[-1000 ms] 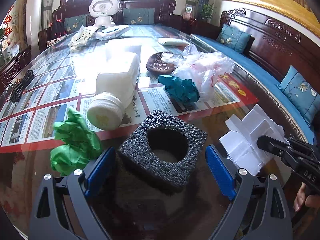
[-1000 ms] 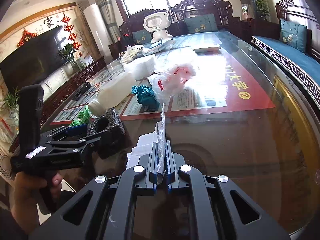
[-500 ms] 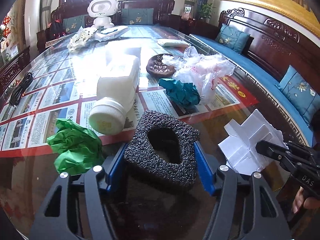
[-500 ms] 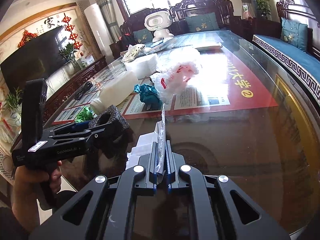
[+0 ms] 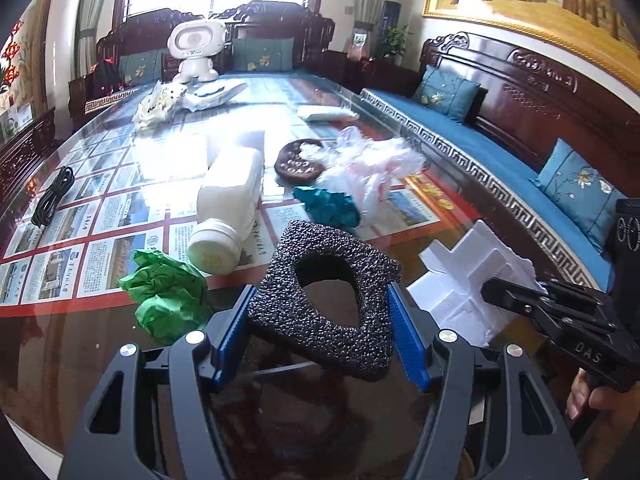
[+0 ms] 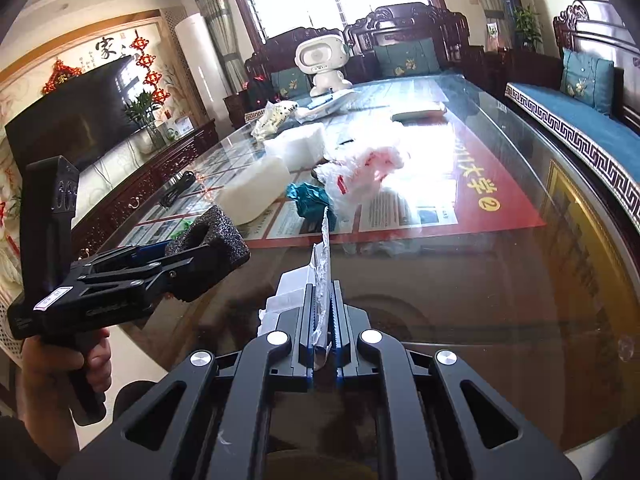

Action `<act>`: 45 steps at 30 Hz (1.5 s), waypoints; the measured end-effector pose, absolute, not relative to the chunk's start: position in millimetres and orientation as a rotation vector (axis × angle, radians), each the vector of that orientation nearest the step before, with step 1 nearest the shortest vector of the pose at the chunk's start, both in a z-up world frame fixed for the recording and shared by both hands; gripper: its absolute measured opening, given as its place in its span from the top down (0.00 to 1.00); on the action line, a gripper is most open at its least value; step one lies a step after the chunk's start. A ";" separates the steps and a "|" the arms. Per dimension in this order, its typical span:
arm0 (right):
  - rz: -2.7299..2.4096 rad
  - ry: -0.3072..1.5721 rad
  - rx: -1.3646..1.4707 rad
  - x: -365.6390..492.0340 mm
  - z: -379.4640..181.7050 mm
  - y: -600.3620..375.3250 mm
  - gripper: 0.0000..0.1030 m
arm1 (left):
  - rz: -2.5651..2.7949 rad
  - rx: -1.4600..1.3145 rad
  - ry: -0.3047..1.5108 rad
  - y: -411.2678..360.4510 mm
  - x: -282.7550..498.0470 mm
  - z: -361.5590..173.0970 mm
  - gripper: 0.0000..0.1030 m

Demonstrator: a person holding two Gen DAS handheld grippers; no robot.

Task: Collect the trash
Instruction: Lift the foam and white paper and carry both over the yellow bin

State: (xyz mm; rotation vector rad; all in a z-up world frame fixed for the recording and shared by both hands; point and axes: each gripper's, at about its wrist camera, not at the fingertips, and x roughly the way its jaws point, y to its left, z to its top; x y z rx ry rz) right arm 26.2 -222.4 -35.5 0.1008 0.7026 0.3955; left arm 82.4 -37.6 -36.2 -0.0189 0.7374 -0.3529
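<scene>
Left wrist view shows the left gripper (image 5: pixel 320 320) with its blue fingers (image 5: pixel 406 340) clamped on a black foam block (image 5: pixel 320 320) raised off the glass table (image 5: pixel 60 340), while the right gripper (image 6: pixel 324 312) pinches a white foam piece (image 5: pixel 460 284) just beside it.

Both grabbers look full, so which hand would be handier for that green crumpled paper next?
Probably left, once emptied: the green paper lies just beside the left gripper, which holds black foam. The right gripper clamps white styrofoam, farther off.
</scene>
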 end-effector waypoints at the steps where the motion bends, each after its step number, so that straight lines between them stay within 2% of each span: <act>1: 0.397 0.698 0.100 22.6 -32.9 -221.9 0.93 | -0.359 -0.016 0.732 -38.1 77.0 -33.7 0.38; 14: 0.388 0.655 0.070 -46.1 -12.1 -219.0 0.93 | -0.419 -0.005 0.707 -41.4 3.7 -21.2 0.37; 22: 0.382 0.645 0.037 -101.1 -15.3 -215.7 0.93 | -0.458 0.028 0.731 -47.5 -54.4 -35.2 0.37; 36: 0.324 0.751 0.020 -168.1 -76.7 -214.7 0.93 | -0.497 0.069 0.868 -51.3 -114.1 -112.3 0.37; 45: 0.321 0.871 0.041 -181.0 -127.5 -213.0 0.93 | -0.500 0.070 0.970 -53.7 -129.9 -160.8 0.37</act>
